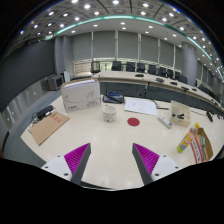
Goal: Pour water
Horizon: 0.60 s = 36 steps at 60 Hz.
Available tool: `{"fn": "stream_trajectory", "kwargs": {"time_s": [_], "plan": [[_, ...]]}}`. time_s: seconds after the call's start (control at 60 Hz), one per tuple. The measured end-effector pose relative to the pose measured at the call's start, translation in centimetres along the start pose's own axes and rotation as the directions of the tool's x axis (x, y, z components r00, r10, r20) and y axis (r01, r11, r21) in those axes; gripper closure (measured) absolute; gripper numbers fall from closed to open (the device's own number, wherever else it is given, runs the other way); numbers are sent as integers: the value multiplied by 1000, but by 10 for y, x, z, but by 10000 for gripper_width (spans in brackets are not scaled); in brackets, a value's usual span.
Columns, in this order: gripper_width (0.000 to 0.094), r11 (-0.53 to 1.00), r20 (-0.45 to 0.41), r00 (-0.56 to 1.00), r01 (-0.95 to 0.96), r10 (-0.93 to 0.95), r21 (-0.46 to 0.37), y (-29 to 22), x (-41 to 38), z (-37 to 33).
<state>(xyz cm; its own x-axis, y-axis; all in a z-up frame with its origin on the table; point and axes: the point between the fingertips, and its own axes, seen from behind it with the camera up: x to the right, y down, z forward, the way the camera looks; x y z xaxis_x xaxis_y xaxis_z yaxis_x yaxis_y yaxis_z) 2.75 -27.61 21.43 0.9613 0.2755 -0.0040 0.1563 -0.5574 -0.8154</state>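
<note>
My gripper is held over a pale table, its two fingers spread wide with bare tabletop between them. The magenta pads face each other and touch nothing. Well beyond the fingers stands a pale ribbed cup. A small red round thing lies flat on the table just right of the cup. To the right of the fingers lie coloured bottle-like things, too small to name surely.
A white printer-like box sits at the back left, a brown board lies left of the fingers, papers and a small box lie further back. Office chairs line the far wall.
</note>
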Motion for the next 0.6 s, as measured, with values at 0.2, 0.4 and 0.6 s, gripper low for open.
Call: {"fn": "stream_trajectory", "kwargs": {"time_s": [0.2,0.4,0.6], "plan": [[77,999,-92,995,-36,37,11,34,159,3],[75,997,-184,980,-73,76,25,78,307,25],[76,992,-184,976,-106,117,65,92,391,72]]}}
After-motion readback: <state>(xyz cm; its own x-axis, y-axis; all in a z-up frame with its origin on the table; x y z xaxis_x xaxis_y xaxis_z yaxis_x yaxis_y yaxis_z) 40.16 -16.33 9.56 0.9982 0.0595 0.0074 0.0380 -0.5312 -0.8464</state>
